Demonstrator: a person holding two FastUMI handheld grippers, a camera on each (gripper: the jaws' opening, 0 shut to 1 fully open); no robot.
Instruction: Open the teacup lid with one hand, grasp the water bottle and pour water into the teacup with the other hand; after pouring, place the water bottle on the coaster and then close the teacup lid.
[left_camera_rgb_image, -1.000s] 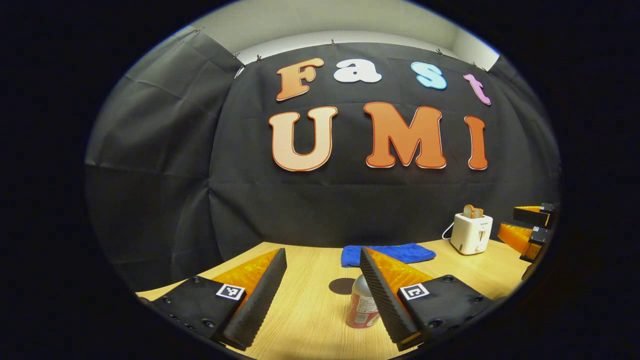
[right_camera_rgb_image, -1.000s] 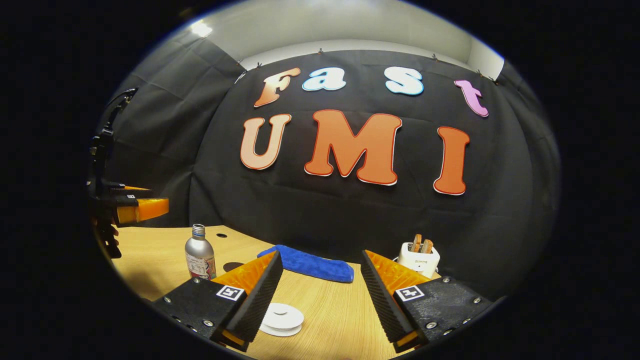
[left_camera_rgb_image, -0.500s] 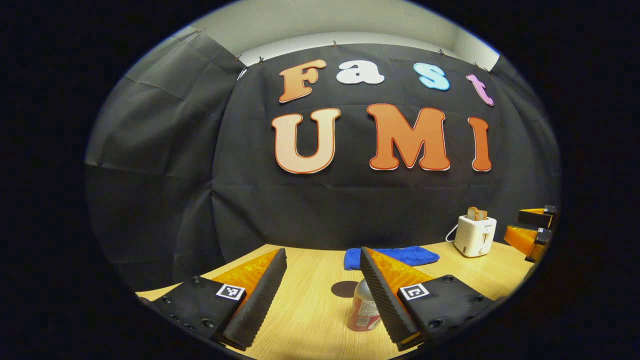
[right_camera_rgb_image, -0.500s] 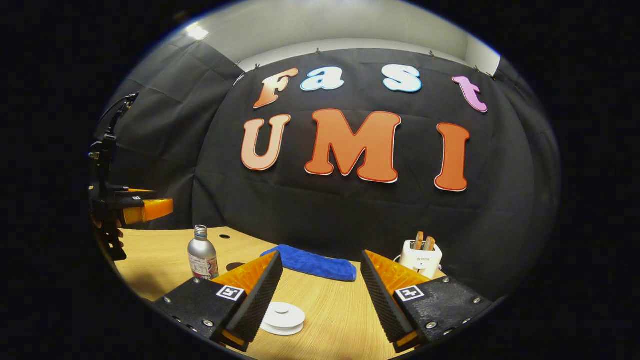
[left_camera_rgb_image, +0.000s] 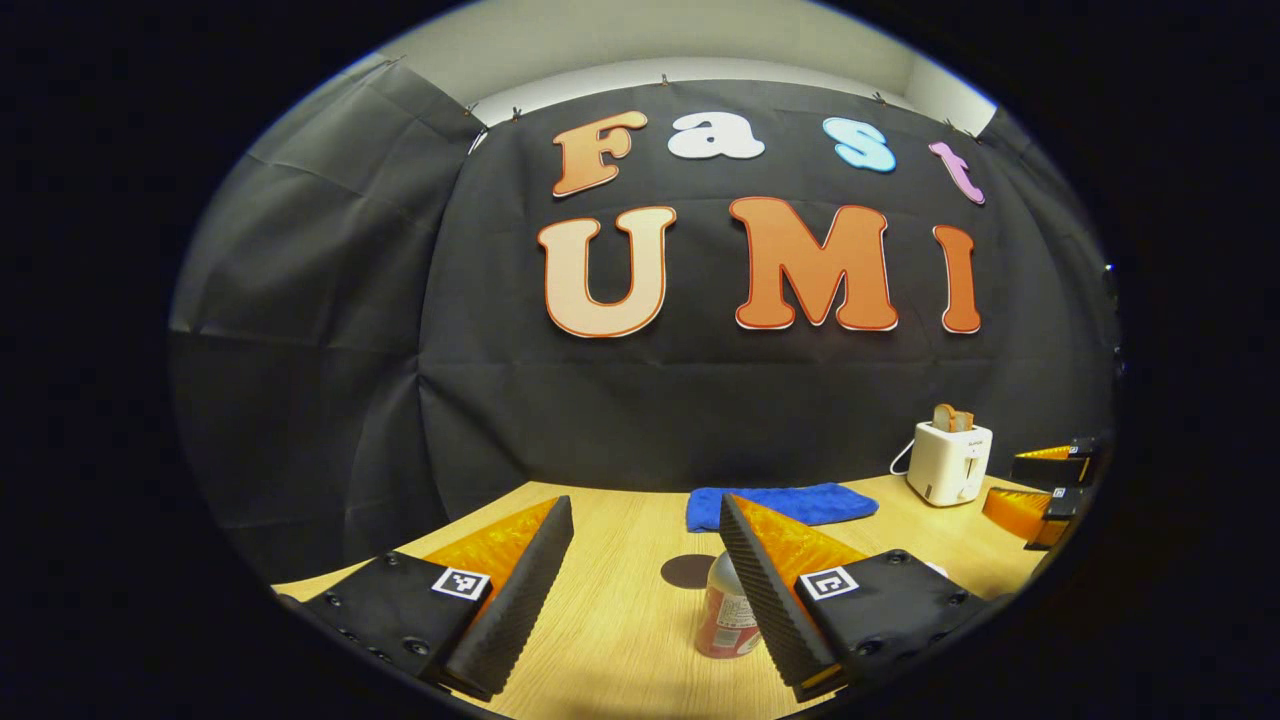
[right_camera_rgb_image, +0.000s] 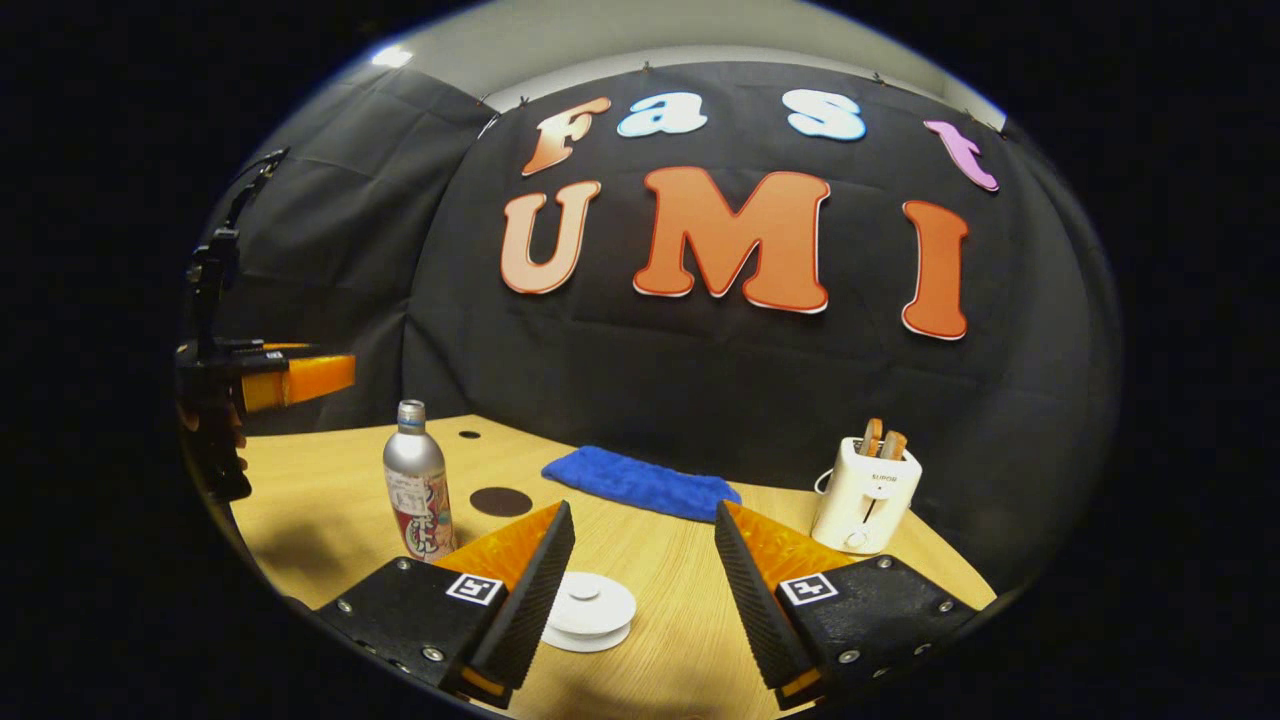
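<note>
Two grippers hang above a pale wooden table (right_camera_rgb_image: 330, 500), each with its fingers spread apart and nothing between them. In the left gripper view, the left gripper (left_camera_rgb_image: 645, 520) points toward a silver metal water bottle with a red printed label (left_camera_rgb_image: 727, 612), which stands upright on the table and is partly hidden behind the gripper's right-hand finger; no finger touches it. A small dark round coaster (left_camera_rgb_image: 686, 571) lies just beyond the bottle. Farther back lie a folded blue cloth (left_camera_rgb_image: 790, 503) and a white toaster with slices of bread (left_camera_rgb_image: 948, 460).

In the right gripper view, the right gripper (right_camera_rgb_image: 640, 525) hovers over a white round teacup lid with a central knob (right_camera_rgb_image: 590, 608), which sits low between its fingers, nearer the left-hand one and not touched. The bottle stands well to the left, with the coaster behind it.
</note>
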